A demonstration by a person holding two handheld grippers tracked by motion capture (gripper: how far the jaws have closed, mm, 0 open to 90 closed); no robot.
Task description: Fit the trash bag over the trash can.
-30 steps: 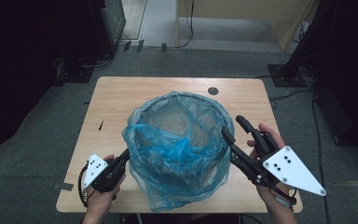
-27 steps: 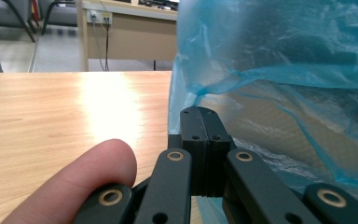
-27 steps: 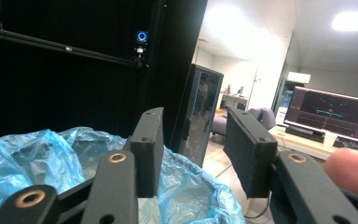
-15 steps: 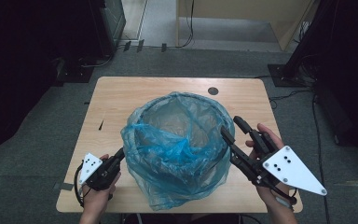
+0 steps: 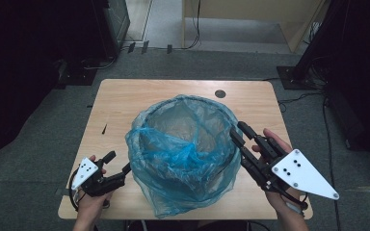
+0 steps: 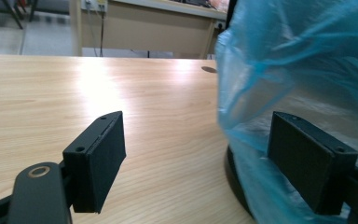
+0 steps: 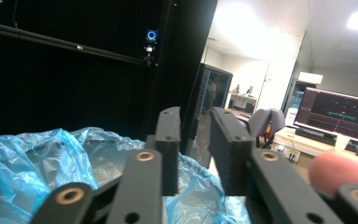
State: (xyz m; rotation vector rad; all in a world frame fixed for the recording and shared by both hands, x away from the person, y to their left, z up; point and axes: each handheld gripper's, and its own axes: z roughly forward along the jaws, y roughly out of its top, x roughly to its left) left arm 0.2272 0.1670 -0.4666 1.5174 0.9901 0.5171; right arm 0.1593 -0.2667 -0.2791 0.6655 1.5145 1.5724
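On the table (image 5: 125, 103), a blue plastic bag (image 5: 185, 159) lines a round mesh bin (image 5: 188, 122) at the centre, its loose film folded out over the rim. Left of the bin, the left tool (image 5: 120, 169) sits released, jaws spread wide beside the bag's hanging skirt, probably lining up to pinch it. Right of the bin, the right tool (image 5: 238, 132) hovers at the rim, jaws parted, grasping nothing.
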